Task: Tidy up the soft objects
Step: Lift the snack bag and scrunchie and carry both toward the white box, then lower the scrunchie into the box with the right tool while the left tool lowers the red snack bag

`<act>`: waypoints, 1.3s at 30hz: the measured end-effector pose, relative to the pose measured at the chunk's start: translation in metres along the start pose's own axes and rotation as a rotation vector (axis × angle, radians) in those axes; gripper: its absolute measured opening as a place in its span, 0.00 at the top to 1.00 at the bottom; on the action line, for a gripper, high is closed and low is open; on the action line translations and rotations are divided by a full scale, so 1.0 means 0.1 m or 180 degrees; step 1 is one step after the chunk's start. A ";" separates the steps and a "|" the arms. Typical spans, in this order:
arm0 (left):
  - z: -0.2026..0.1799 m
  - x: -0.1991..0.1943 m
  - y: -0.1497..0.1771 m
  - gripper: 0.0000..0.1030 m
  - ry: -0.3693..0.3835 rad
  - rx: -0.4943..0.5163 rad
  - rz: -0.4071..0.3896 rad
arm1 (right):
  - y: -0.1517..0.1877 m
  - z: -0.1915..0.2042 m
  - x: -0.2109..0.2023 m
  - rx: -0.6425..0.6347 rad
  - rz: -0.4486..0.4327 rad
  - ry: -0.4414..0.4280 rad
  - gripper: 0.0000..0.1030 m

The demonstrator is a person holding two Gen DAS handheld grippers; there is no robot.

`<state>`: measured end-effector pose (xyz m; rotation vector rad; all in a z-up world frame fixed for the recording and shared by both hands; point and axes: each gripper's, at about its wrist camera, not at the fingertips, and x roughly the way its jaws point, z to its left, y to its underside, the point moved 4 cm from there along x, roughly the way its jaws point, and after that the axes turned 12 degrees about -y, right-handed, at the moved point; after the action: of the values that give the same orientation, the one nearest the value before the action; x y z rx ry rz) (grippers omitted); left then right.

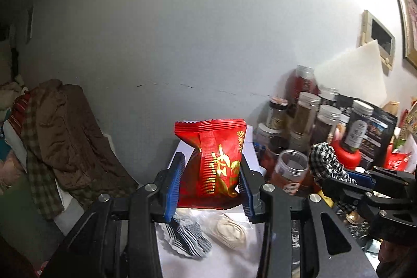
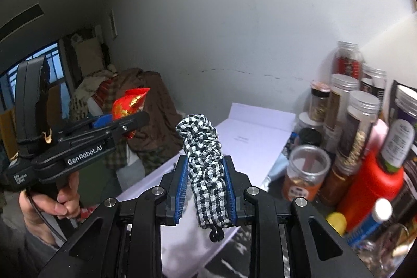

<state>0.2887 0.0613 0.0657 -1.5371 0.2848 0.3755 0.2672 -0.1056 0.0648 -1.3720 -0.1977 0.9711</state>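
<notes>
A red snack packet [image 1: 212, 160] is clamped in the left gripper [image 1: 211, 184] and a checked scrunchie [image 2: 206, 168] in the right gripper [image 2: 206, 186], above the white table [image 2: 250, 137]; the packet's base is hidden.

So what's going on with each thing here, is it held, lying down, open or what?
Left gripper: shut on red snack bag, lifted.
Right gripper: shut on checkered scrunchie, lifted.
Striped cloth: lying on white surface.
Clear jar: upright, lid off.
</notes>
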 end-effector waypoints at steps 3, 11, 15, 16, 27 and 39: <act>0.01 0.15 0.03 0.62 -0.0018 0.0049 0.0068 | -0.03 -0.03 0.18 0.0011 0.0036 -0.0053 0.75; 0.04 0.55 0.27 0.62 -0.0085 0.0120 0.0339 | 0.03 -0.18 0.66 0.0108 0.0243 -0.0149 0.75; 0.09 0.77 0.46 0.62 -0.0130 0.0123 0.0549 | 0.16 -0.26 0.86 0.0161 0.0389 -0.0186 0.75; 0.10 0.83 0.51 0.62 -0.0155 0.0138 0.0603 | 0.19 -0.29 0.91 0.0173 0.0429 -0.0183 0.75; 0.19 1.17 0.90 0.62 -0.0204 0.0138 0.0948 | 0.40 -0.55 1.26 0.0384 0.0698 -0.0315 0.75; 0.15 1.32 1.06 0.62 -0.0270 0.0291 0.1152 | 0.76 -0.68 1.65 0.0514 0.1151 -0.0157 0.75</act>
<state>0.3652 0.0836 -0.0843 -1.3749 0.5092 0.7008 0.3763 -0.0518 -0.0858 -1.2581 0.0957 1.2929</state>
